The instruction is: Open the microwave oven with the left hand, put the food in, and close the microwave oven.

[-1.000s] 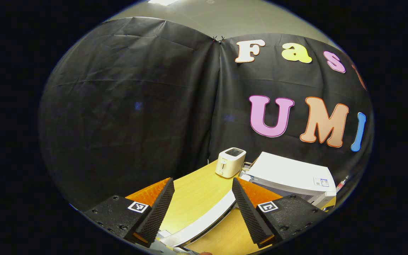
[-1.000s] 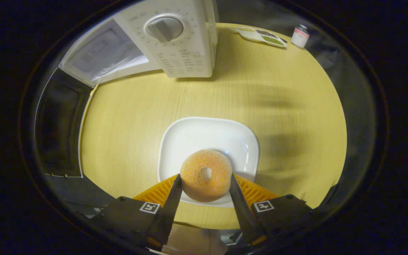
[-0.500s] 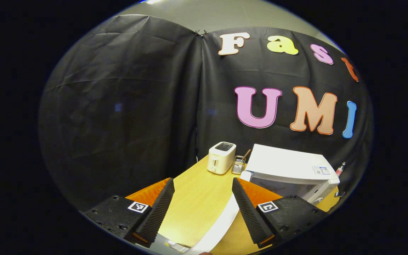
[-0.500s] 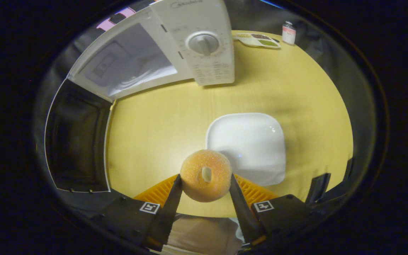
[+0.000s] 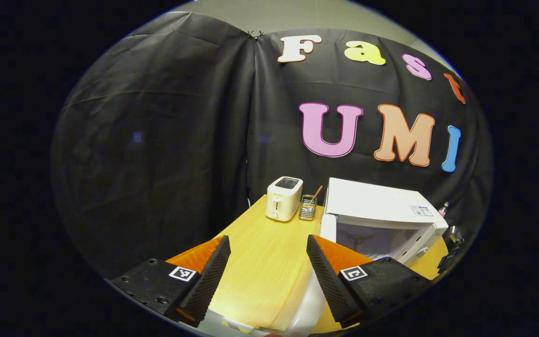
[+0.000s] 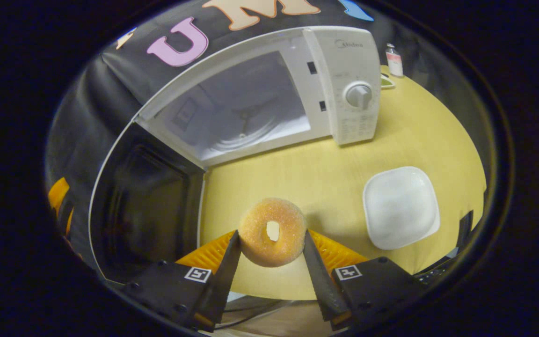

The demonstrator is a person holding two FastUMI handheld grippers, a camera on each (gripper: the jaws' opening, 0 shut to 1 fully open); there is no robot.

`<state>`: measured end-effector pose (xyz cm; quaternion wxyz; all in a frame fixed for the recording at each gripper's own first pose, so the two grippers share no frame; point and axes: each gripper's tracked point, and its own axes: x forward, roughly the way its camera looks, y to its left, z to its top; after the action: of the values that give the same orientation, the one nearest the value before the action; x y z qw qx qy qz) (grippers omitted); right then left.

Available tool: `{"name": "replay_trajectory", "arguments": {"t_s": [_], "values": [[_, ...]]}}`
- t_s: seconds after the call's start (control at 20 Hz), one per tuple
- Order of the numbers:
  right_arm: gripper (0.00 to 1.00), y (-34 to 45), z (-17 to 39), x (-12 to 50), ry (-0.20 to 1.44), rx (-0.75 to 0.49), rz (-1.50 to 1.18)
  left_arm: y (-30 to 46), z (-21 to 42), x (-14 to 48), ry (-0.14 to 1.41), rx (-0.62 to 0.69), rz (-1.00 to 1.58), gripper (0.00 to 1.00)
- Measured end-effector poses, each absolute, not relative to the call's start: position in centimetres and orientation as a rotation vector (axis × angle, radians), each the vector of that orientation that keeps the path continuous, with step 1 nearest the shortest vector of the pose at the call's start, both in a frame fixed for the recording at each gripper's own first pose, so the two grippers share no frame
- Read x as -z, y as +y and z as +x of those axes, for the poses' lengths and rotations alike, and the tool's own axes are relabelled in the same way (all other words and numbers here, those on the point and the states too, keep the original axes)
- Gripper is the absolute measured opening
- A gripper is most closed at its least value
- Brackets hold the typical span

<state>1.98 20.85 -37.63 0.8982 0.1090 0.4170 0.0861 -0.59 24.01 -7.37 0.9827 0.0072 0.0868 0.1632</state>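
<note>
Black cloth (image 5: 157, 140) hangs creased on two sides, meeting in a corner straight ahead of the left gripper's fingers, clipped at the top. Above it runs pale ceiling (image 5: 297, 11). A yellow wooden table (image 5: 260, 262) stretches forward beneath both grippers, evenly lit with soft shadows.

Toaster (image 5: 283, 198) sits left of microwave (image 5: 382, 220) w/ a utensil rack (image 5: 307, 208) between. Plate (image 6: 400, 207) on table (image 6: 297, 168) in front of microwave.
</note>
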Motion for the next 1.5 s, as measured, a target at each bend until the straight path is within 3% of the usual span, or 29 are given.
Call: {"name": "replay_trajectory", "arguments": {"t_s": [0.05, 0.1, 0.65, 0.7, 0.85, 1.3, 1.35, 1.4, 1.5], "values": [[0.75, 21.5, 2.9, 37.2, 0.828, -0.174, 0.255, 24.3, -0.7, 7.5, 0.176, -0.326, 0.012, 0.96], [0.8, 22.2, 3.9, 36.7, 0.79, -0.17, 0.282, 24.7, -0.6, 7.6, 0.178, -0.323, 0.008, 0.96], [0.8, 26.9, 15.5, 33.5, 0.466, -0.12, 0.463, 25.5, -0.7, 10.1, 0.236, -0.274, -0.035, 0.96], [0.73, 27.3, 16.4, 33.4, 0.444, -0.118, 0.473, 25.4, -0.8, 10.5, 0.248, -0.269, -0.041, 0.96], [0.73, 27.8, 18.9, 33.0, 0.358, -0.072, 0.479, 25.4, -1.2, 11.1, 0.272, -0.256, -0.054, 0.96], [0.73, 27.6, 23.4, 34.4, 0.317, 0.059, 0.501, 25.3, -2.6, 11.8, 0.297, -0.236, -0.039, 0.96], [0.89, 27.5, 23.7, 34.5, 0.318, 0.059, 0.492, 25.3, -2.7, 11.8, 0.301, -0.232, -0.041, 0.96], [0.84, 27.3, 23.7, 34.5, 0.319, 0.059, 0.483, 25.3, -2.9, 11.9, 0.301, -0.231, -0.042, 0.96], [0.91, 26.6, 23.2, 34.1, 0.31, 0.056, 0.455, 25.6, -3.1, 11.9, 0.296, -0.237, -0.044, 0.96]]}}
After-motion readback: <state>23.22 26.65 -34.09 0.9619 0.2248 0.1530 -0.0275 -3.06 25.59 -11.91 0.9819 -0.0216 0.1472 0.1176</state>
